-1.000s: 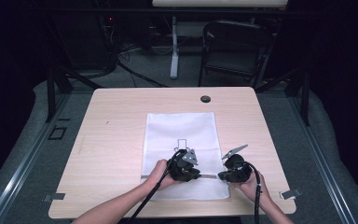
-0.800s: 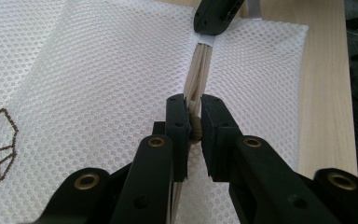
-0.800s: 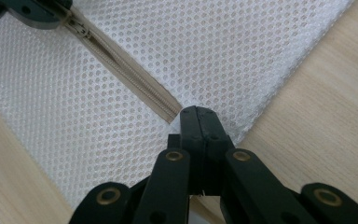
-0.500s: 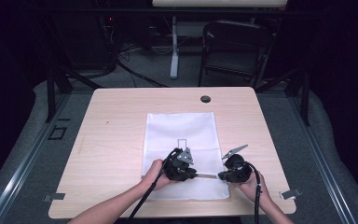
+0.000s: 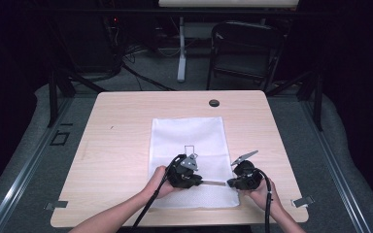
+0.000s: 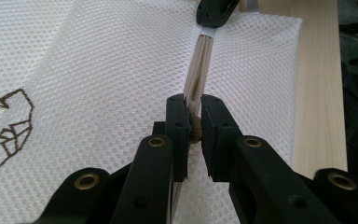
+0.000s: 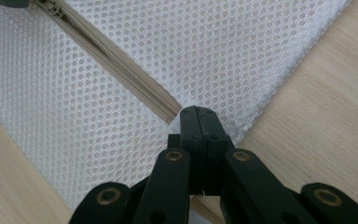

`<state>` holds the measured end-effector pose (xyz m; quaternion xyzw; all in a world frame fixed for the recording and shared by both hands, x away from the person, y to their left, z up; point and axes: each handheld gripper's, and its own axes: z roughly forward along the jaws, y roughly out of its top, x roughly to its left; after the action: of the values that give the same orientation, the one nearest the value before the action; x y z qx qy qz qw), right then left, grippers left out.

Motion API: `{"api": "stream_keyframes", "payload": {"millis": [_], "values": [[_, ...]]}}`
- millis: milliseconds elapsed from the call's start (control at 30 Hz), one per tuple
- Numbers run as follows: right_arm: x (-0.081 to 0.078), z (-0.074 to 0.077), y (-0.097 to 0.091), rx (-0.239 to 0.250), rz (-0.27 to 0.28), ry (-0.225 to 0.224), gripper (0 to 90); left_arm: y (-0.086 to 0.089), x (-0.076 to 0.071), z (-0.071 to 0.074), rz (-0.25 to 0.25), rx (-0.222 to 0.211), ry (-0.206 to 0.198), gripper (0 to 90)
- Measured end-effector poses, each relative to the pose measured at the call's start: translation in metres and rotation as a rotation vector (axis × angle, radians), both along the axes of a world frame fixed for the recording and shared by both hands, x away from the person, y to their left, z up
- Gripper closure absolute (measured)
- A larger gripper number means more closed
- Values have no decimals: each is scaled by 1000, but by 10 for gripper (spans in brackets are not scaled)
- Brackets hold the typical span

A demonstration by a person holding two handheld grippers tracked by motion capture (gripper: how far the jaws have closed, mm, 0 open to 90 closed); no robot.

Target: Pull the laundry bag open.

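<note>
Evidently mid-zip on a white mesh laundry bag [image 5: 188,141] lying flat near the front middle of the pale wooden bench [image 5: 111,145], with a brown line drawing stitched on its upper face. Left hand-held gripper [image 6: 192,122] clamped on the small beige zipper pull [image 6: 196,130], jaws nearly together around it. Right hand-held gripper [image 7: 196,120] pinched fully closed on the bag's mesh at the end of the beige zipper track [image 7: 121,70], close to the bag's corner and the bench edge. Best done by keeping that corner pinned firmly as an anchor, holding the track taut and straight between the two grips, and drawing the pull along the line of the teeth, low to the fabric. Worth avoiding any upward or sideways tug, likely to bunch the mesh or snag it in the slider.
</note>
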<state>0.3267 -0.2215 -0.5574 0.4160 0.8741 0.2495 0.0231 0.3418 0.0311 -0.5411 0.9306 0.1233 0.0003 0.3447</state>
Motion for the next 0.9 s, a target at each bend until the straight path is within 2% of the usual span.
{"api": "stream_keyframes", "payload": {"millis": [33, 100, 267, 300, 433, 733, 833, 900], "values": [[0, 0, 0, -14, 5, -2, 900, 0, 0, 0, 1, -4, 6, 821], [0, -1, 0, 13, -8, -4, 900, 0, -1, 0, 0, 3, 2, 821], [1, 0, -1, -15, 18, -7, 900, 1, -1, -2, 7, -4, 12, 821], [1, -1, -1, -1, 12, -8, 900, 1, -1, -2, 9, -4, 14, 821], [1, 1, -1, -20, 16, -3, 900, 2, -1, -2, 9, -5, 2, 821], [1, 0, -1, -17, 17, -8, 900, 10, -1, 0, 17, -7, 14, 821], [2, 1, 1, -10, 21, 4, 900, 11, 0, 2, 12, -7, 13, 821], [2, 1, 0, -32, 26, 3, 900, 11, 0, 2, 15, -8, 12, 821]]}}
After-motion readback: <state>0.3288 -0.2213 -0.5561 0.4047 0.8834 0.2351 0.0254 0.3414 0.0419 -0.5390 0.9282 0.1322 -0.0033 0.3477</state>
